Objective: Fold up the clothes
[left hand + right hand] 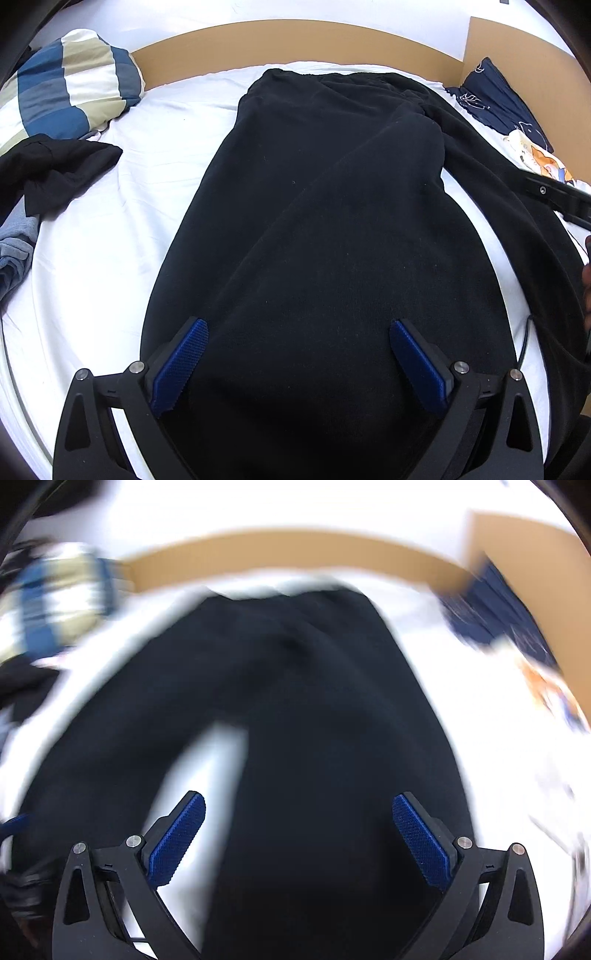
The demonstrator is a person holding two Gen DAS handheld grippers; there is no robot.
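A pair of black trousers (325,206) lies lengthwise on the white bed sheet (110,258), waistband toward the far wooden headboard, one leg folded over the middle and the other leg running off to the right. My left gripper (299,332) hovers over the near end of the folded leg, open, blue pads apart with nothing between them. The right wrist view is motion-blurred: the black trousers (325,720) split into two legs with sheet between them. My right gripper (297,808) is open above the right leg. Part of the right gripper's black body (554,195) shows at the right edge.
A striped blue, beige and white pillow (70,88) sits far left. A crumpled black garment (55,173) and a blue-grey cloth (14,251) lie at the left edge. A navy printed garment (495,99) lies far right by the wooden bed frame (295,40).
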